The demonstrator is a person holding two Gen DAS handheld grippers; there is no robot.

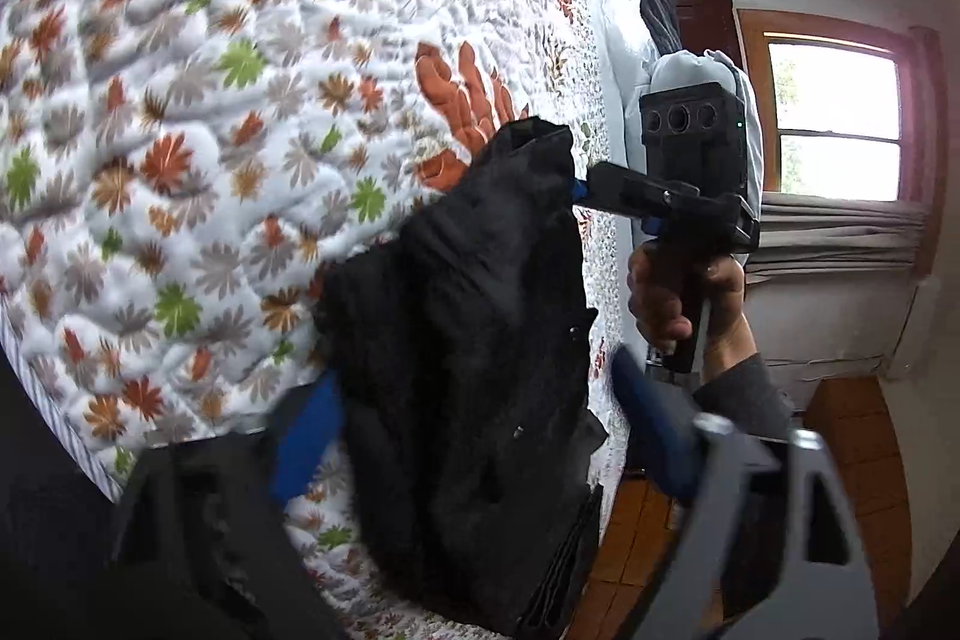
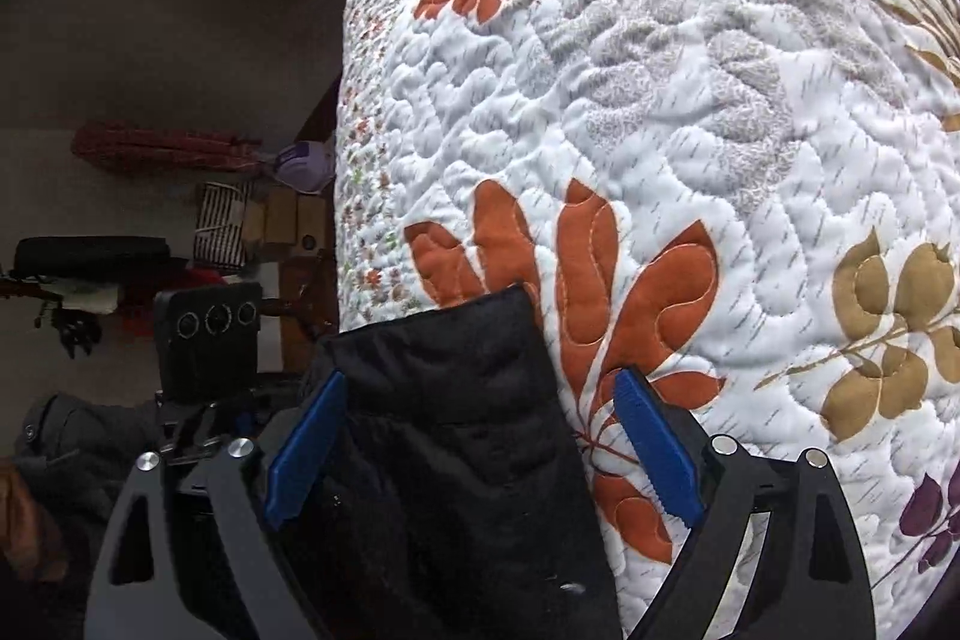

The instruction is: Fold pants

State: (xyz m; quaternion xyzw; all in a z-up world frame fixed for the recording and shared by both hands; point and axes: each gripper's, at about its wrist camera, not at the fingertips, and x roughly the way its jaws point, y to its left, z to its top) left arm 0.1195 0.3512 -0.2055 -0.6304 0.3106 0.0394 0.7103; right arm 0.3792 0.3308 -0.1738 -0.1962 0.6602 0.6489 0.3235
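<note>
Black pants point(image 1: 468, 370) lie bunched at the edge of the bed point(image 1: 180, 100), on its flowered quilt. On the left, the left hand-held gripper point(image 1: 480, 436) straddles them, jaws spread, pads seemingly not pressing. To the right, the right hand-held gripper point(image 2: 480, 454) likewise stands spread around the far end; its left pad is close against the cloth. Closing now could catch one layer only, or snag the quilt, and the fold would drag crooked.

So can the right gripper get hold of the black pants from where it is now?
Probably yes: the right gripper has its jaws open around the black pants on the quilt, nothing between.
</note>
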